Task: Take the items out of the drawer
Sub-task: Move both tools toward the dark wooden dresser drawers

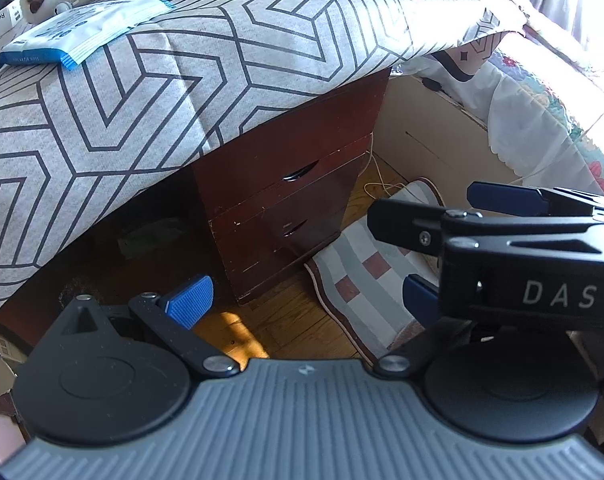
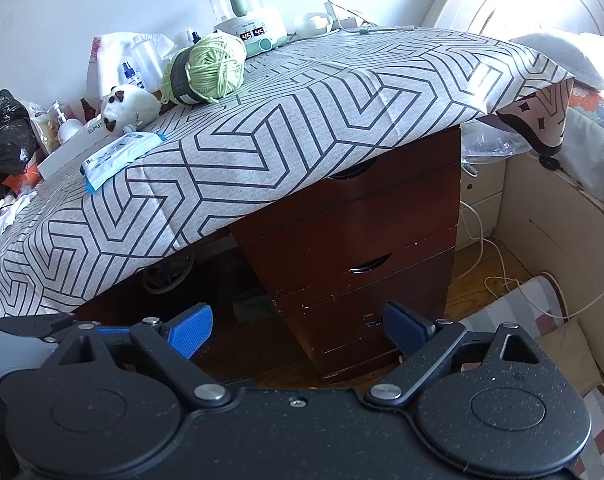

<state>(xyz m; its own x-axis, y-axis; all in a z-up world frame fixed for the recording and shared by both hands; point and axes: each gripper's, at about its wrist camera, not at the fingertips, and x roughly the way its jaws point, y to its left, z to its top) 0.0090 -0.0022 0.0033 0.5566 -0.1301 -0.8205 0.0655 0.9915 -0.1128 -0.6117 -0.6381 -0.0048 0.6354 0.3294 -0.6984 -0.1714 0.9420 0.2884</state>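
Both grippers, left [image 1: 306, 300] and right [image 2: 297, 330], are spread and empty. All 3 drawers [image 2: 366, 248] ahead are closed; hook a finger under 1 handle notch [image 2: 370, 266] and pull straight.

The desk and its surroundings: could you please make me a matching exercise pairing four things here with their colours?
Things:
1. yarn ball
2. drawer unit
3. tablecloth
4. plush toy

Colours:
A. white with dark patches
B. dark reddish brown
C. pale green
D. grey with dark line pattern

Pairs: 1-C, 2-B, 3-D, 4-A
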